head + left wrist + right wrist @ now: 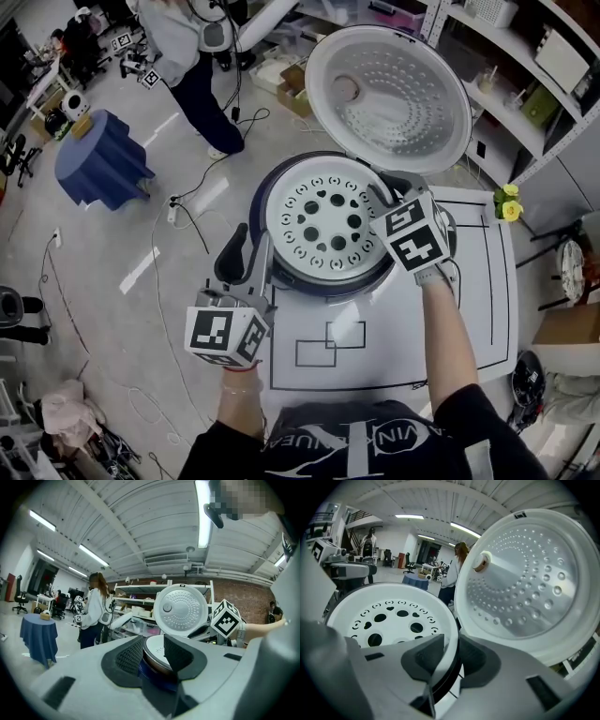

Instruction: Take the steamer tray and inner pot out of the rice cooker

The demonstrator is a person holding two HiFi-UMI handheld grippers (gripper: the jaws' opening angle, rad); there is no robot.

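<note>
Rice cooker (323,289) on a white marked mat (469,309), its lid (389,98) tipped fully back. The steamer tray (323,220), a white disc pierced with holes, sits seated in the cooker's mouth. The inner pot lies beneath it and cannot be told apart from above.

Left gripper (255,258): level at the cooker's left side, jaws astride the cooker's wall and rim at a middling width. The pads appear to bear on it, so it is read as a bracing grip. Right gripper (389,192): angled down at the tray's right edge, jaws narrow, with the thin white rim of the tray running between the two pads, which seem to press on it.

Step in hand: the first removal, the grip on the tray. Neither item is out yet.

Next move, as judged: a straight lift of the tray, kept level so that its far edge does not catch in the pot, while the left gripper steadies the cooker. The tray then needs a free spot on the mat, which leaves the pot exposed.
</note>
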